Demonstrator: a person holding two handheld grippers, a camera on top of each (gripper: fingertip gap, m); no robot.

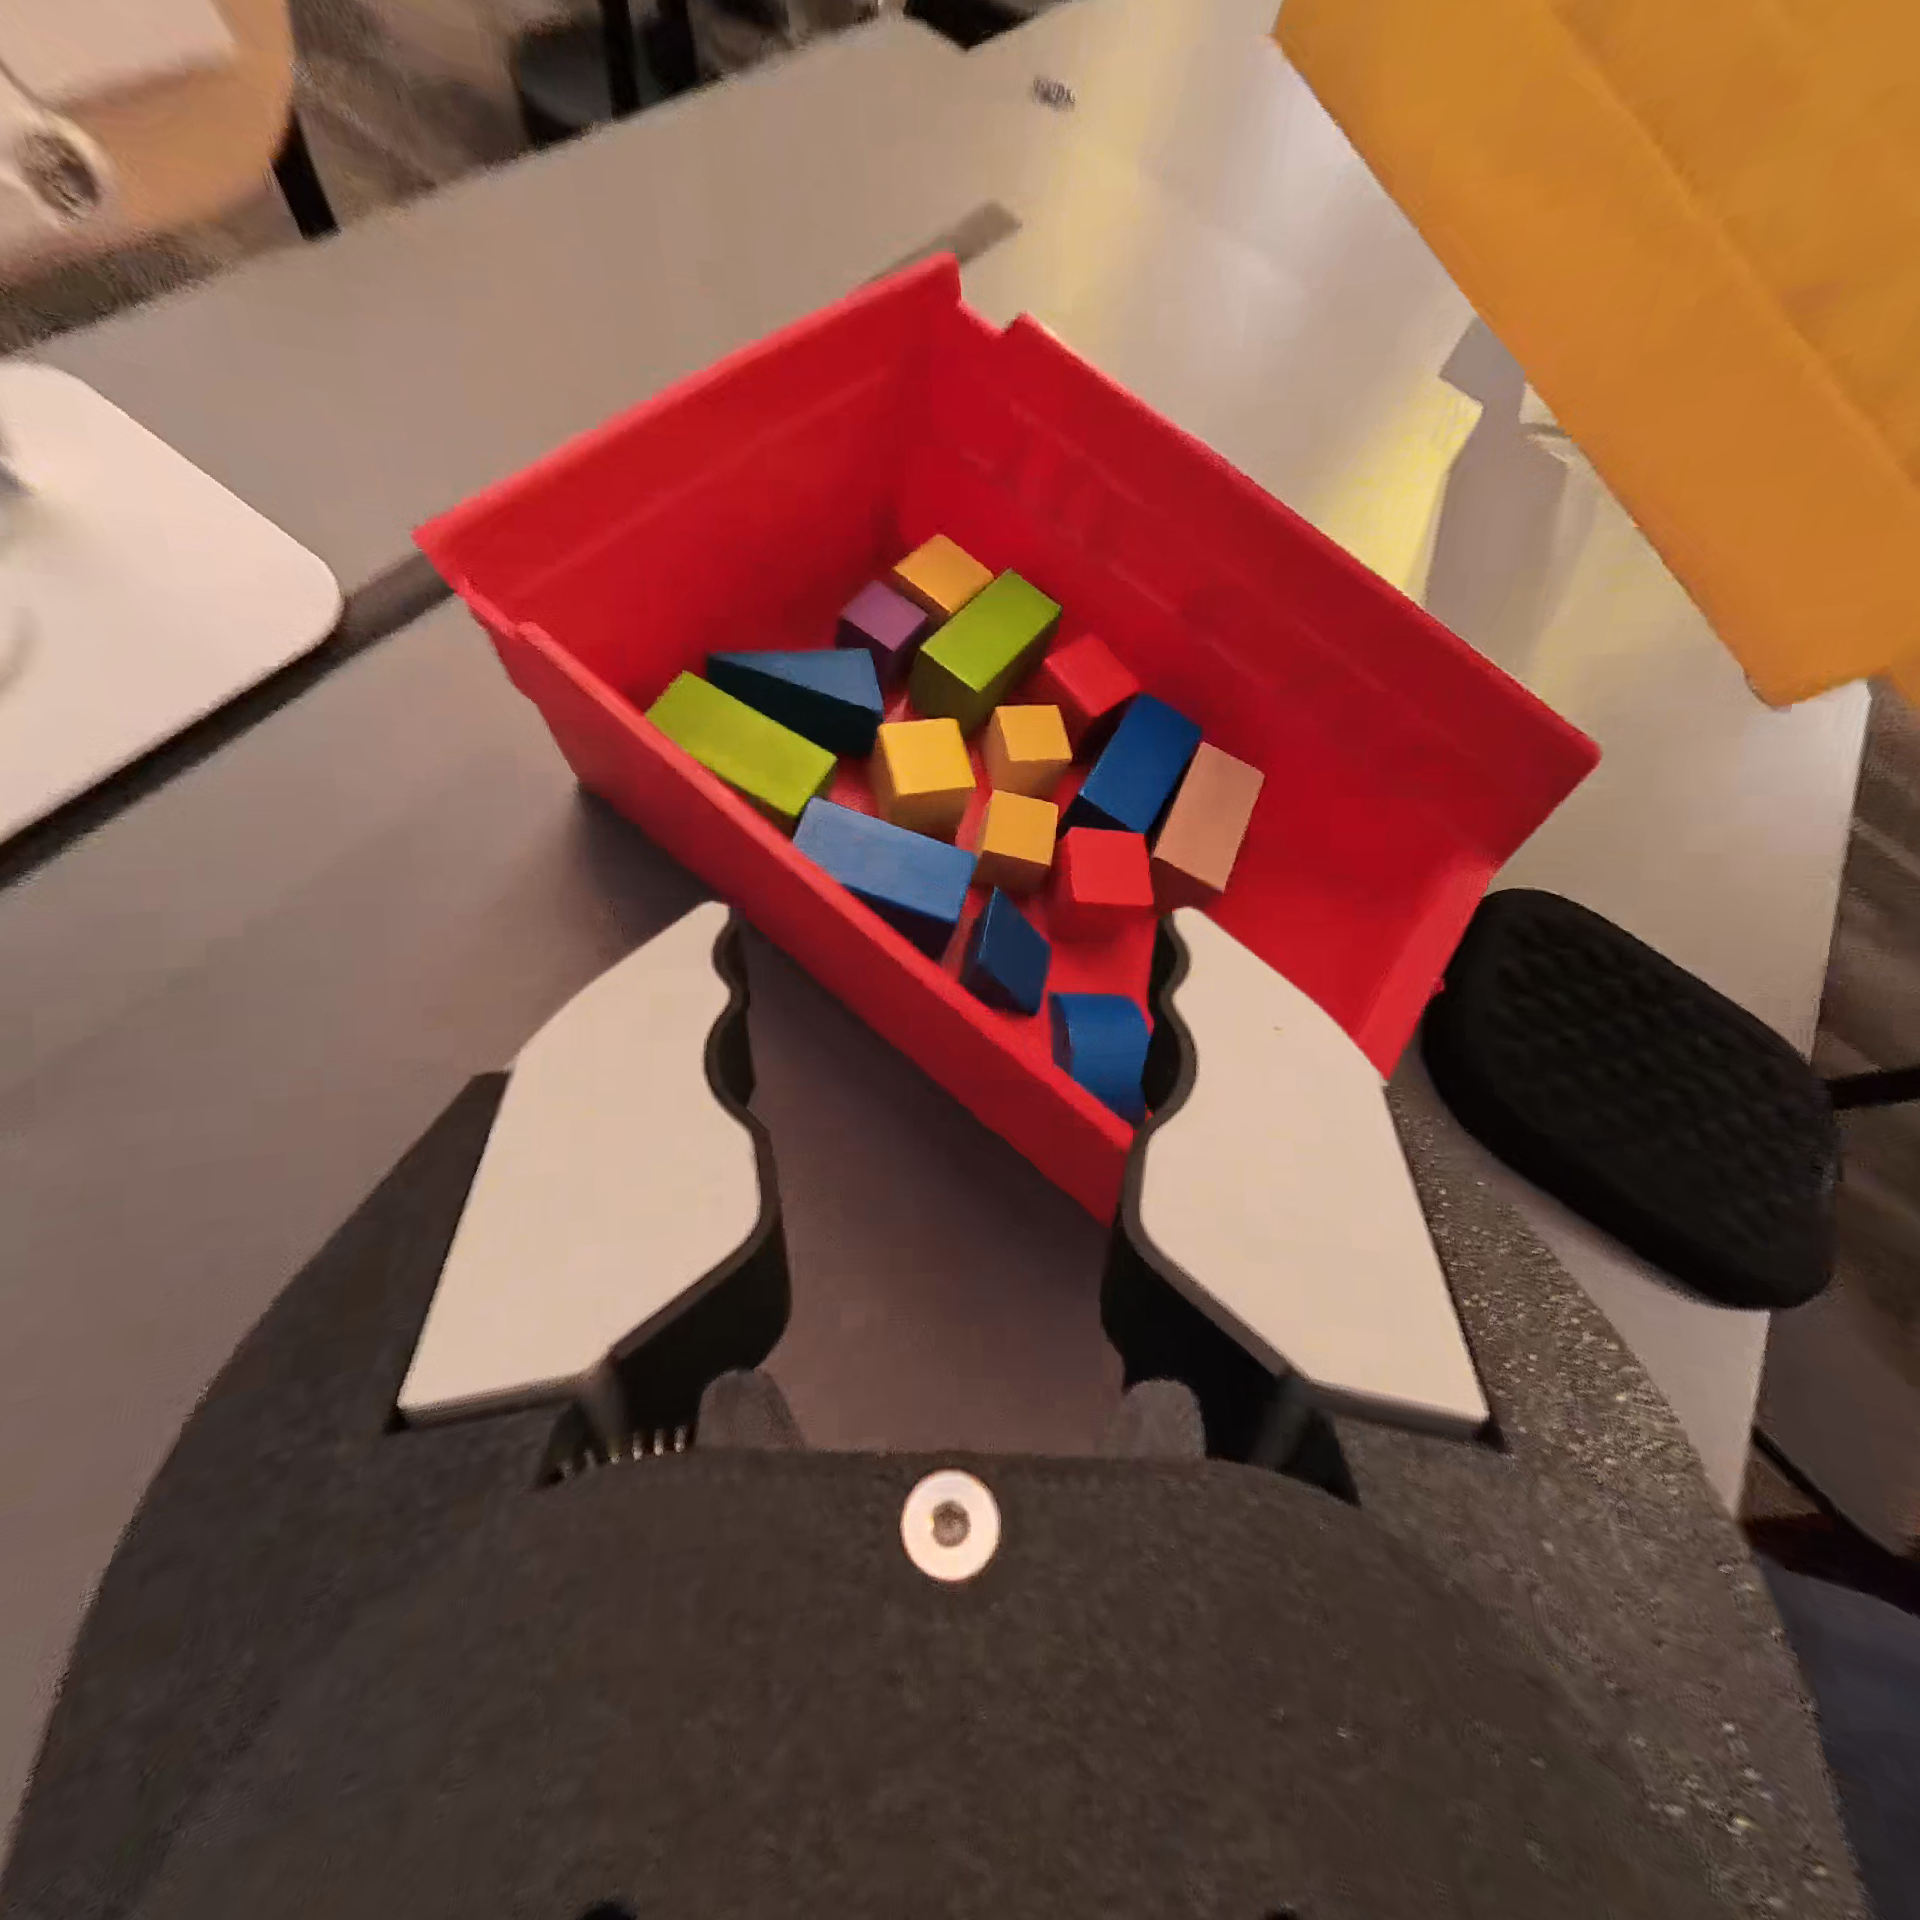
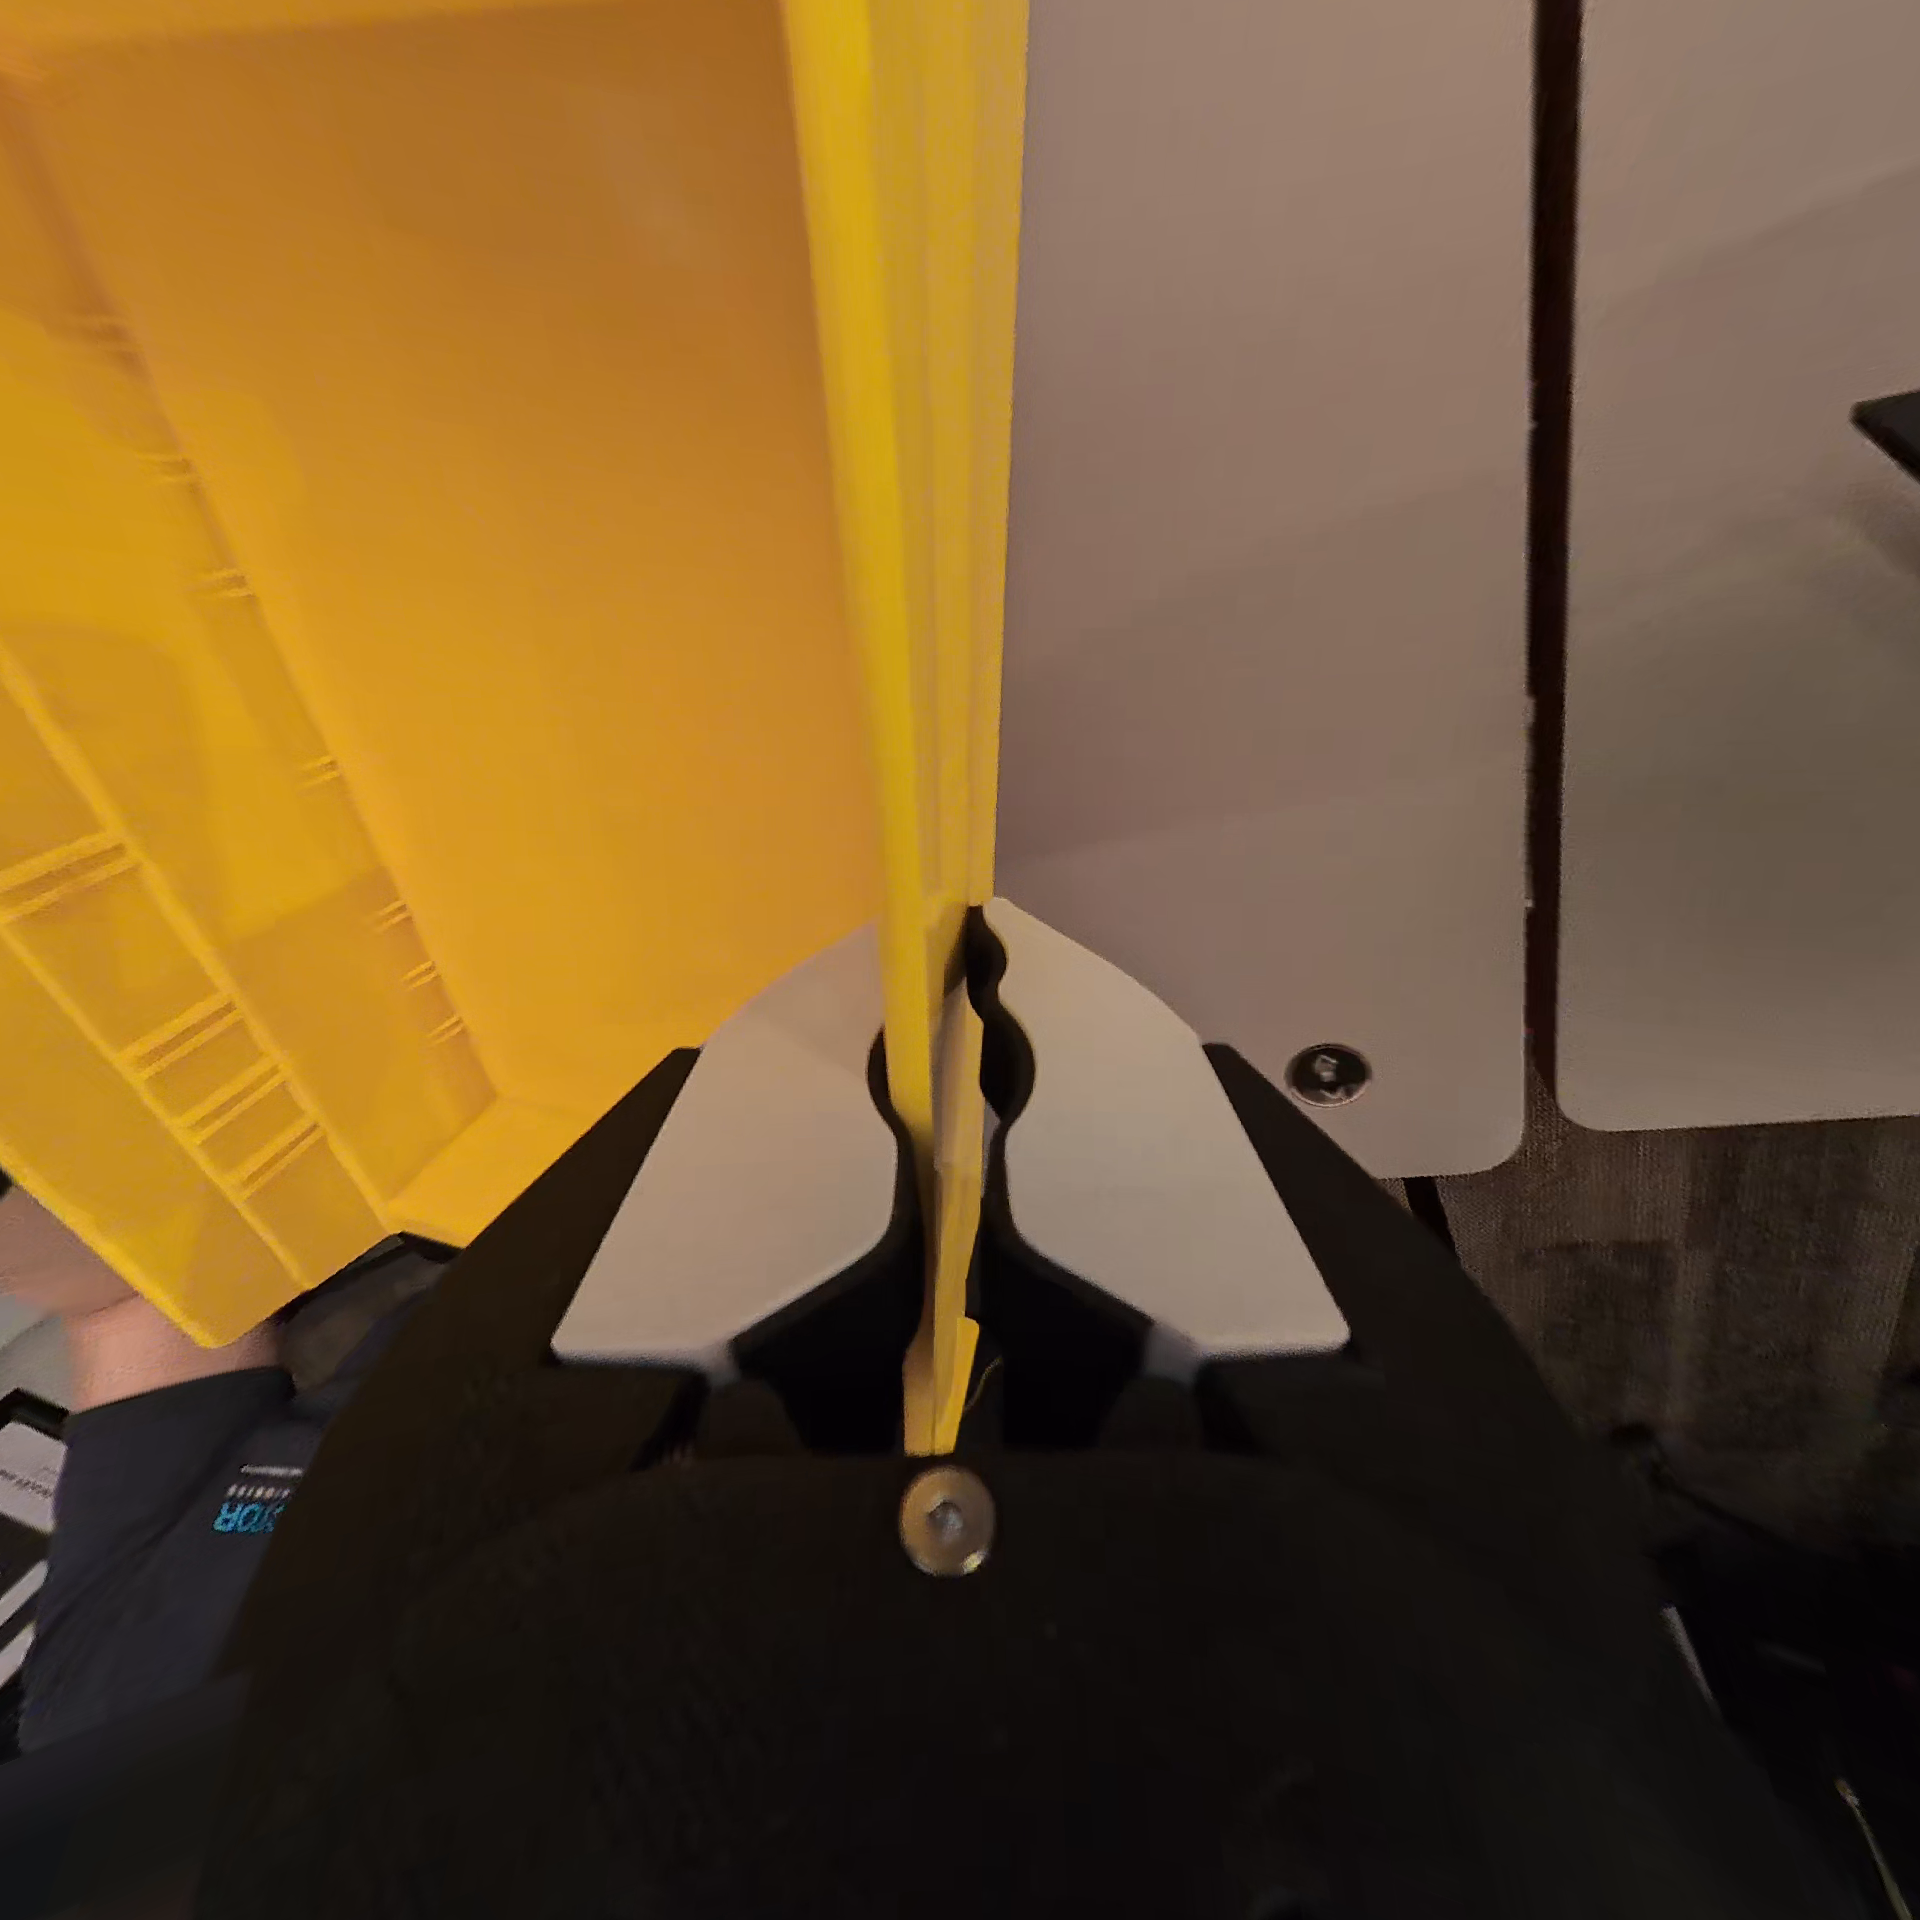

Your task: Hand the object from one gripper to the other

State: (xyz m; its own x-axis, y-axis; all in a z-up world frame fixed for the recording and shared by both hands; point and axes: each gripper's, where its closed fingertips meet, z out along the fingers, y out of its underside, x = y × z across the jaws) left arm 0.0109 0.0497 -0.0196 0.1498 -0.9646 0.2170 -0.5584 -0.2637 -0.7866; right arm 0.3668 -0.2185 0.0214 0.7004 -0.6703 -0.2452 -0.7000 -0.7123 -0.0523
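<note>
The table (image 1: 312,935) is the biggest thing here, grey and flat. A red bin (image 1: 1299,644) sits on it, and everything else is told from that bin.

Up above the red bin, toward its far right side, hangs a big yellow bin (image 1: 1621,312). It is in the air, tilted, and does not touch the table. In the right wrist view the right gripper (image 2: 940,1039) has its two pale fingers (image 2: 1122,1174) squeezed tight on the thin side wall of the yellow bin (image 2: 468,520). The wall runs straight up between them. The table (image 2: 1299,520) lies below it, pale, with a dark gap running through it.

The left gripper (image 1: 951,935) is at the near side of the red bin. Its fingers (image 1: 613,1195) are spread wide apart with nothing between them. One finger is over the table just outside the red bin. The other is over the bin's near right corner.

A black round pad (image 1: 1621,1091) lies just beside the right end of the red bin. A white flat base (image 1: 135,603) sits well off to its left.

Inside the red bin are many small wooden blocks (image 1: 956,748). They are blue, green, yellow, red, purple and tan. They lie in a loose heap on the bin's floor, many touching each other.
</note>
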